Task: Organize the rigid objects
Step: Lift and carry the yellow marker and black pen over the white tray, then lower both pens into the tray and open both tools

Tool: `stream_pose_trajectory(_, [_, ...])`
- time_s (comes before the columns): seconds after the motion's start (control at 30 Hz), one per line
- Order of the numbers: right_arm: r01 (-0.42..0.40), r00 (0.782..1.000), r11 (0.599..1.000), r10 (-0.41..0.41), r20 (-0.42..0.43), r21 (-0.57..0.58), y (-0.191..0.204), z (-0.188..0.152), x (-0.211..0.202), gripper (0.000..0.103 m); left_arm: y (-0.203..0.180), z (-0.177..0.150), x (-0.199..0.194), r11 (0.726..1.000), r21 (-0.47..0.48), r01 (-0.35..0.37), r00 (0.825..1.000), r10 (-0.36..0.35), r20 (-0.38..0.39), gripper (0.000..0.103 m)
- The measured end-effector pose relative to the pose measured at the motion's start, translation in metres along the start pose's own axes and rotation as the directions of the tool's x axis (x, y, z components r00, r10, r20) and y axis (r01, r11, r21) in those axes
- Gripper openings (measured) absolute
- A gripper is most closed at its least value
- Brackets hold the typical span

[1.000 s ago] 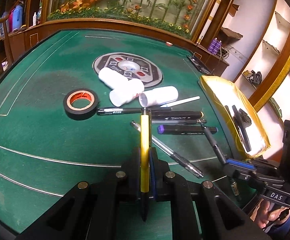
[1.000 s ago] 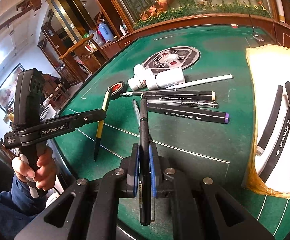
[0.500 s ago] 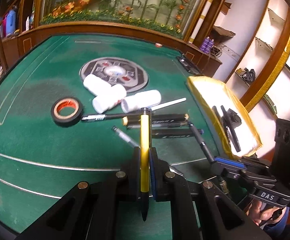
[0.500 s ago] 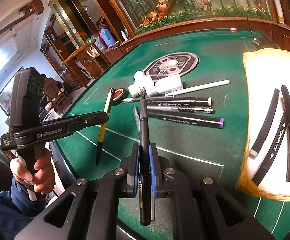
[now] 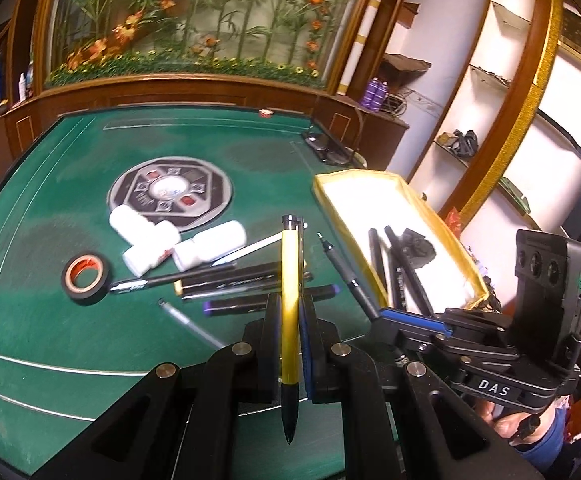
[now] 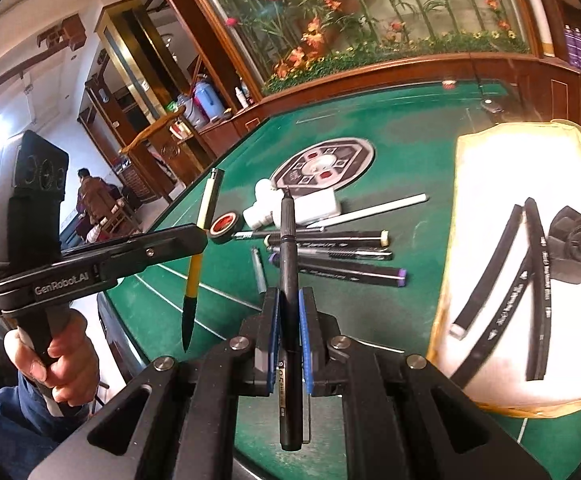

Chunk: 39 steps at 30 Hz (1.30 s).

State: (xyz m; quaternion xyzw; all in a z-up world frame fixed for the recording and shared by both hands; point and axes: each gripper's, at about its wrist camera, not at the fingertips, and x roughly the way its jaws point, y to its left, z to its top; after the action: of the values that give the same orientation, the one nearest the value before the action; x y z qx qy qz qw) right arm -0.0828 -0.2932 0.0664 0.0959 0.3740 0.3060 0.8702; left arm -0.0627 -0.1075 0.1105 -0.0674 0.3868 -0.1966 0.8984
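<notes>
Our left claw [image 5: 290,320] grips a yellow plastic pen [image 5: 289,312]; our right claw [image 6: 289,320] grips a slim black pen [image 6: 289,280] above the green desk [image 6: 410,300].

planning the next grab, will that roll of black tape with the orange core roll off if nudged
Probably not: the black tape roll lies flat on the green felt table, so it should slide rather than roll. It looks rigid and light, likely an easy pinch across its rim.

Bright, tray [image 6: 502,184] overexposed — motion blur, fisheye edges

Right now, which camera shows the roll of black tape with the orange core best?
The left wrist view: the roll of black tape lies flat, fully visible and larger. In the right wrist view it appears small, partly hidden behind the yellow pen.
</notes>
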Motion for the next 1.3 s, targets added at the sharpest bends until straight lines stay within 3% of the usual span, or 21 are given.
stream_pose_trajectory(0.4, [0.053, 0.994, 0.996, -0.059, 0.093, 0.072, -0.044, 0.005, -0.039, 0.009, -0.052, 0.021, 0.019, 0.996, 0.047, 0.08, 0.997, -0.078, -0.027, 0.008])
stream_pose_trajectory(0.7, [0.188, 0.964, 0.969, -0.213, 0.161, 0.161, -0.095, 0.009, -0.081, 0.009, -0.095, 0.046, 0.055, 0.981, 0.044, 0.19, 0.979, -0.185, -0.09, 0.008])
stream_pose_trajectory(0.87, [0.273, 0.944, 0.945, -0.299, 0.138, 0.182, -0.119, 0.012, -0.078, 0.009, -0.113, 0.053, 0.089, 0.97, 0.003, 0.245, 0.96, -0.242, -0.138, 0.008])
stream_pose_trajectory(0.97, [0.286, 0.943, 0.935, -0.314, 0.113, 0.209, -0.136, 0.014, -0.068, 0.009, -0.114, 0.053, 0.119, 0.973, -0.026, 0.227, 0.958, -0.228, -0.176, 0.008])
stream_pose_trajectory(1.13, [0.275, 0.952, 0.939, -0.296, 0.08, 0.208, -0.144, 0.012, -0.055, 0.009, -0.107, 0.044, 0.157, 0.976, -0.077, 0.205, 0.944, -0.218, -0.248, 0.008])
stream_pose_trajectory(1.3, [0.282, 0.955, 0.938, -0.295, 0.037, 0.2, -0.148, 0.005, -0.044, 0.009, -0.105, 0.037, 0.171, 0.979, -0.078, 0.191, 0.94, -0.205, -0.273, 0.008])
